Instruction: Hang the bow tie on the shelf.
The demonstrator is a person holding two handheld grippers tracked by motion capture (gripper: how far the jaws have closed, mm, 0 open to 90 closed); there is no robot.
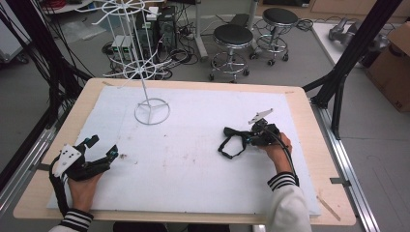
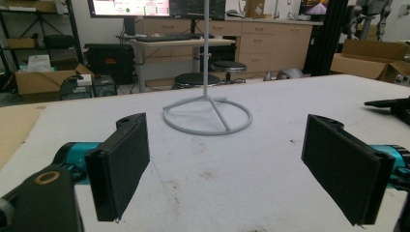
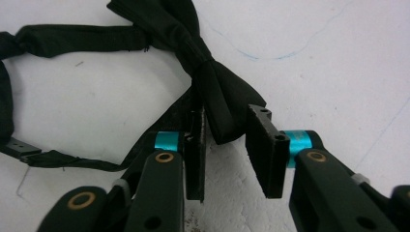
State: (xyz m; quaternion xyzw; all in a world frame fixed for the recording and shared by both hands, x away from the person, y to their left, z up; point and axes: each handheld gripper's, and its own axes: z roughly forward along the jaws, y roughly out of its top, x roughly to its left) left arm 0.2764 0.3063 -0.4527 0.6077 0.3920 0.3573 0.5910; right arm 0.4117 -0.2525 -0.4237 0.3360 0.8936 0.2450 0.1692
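A black bow tie (image 1: 233,132) with its looped strap (image 1: 225,151) lies on the white mat (image 1: 193,159) at the right of the middle. My right gripper (image 1: 248,138) reaches it from the right. In the right gripper view its jaws (image 3: 225,116) straddle one wing of the bow tie (image 3: 220,96). The left pad (image 3: 195,154) touches the cloth and a narrow strip of mat shows before the right pad (image 3: 265,150). My left gripper (image 1: 103,146) rests at the mat's left edge, wide open (image 2: 225,145) with nothing between its pads.
A white wire stand (image 1: 152,112) rises from a ring base at the back left of the mat; it faces the left gripper (image 2: 208,121). Wooden table edge (image 1: 309,145) runs around the mat. Stools (image 1: 232,36), boxes and black frame posts (image 1: 353,53) stand beyond the table.
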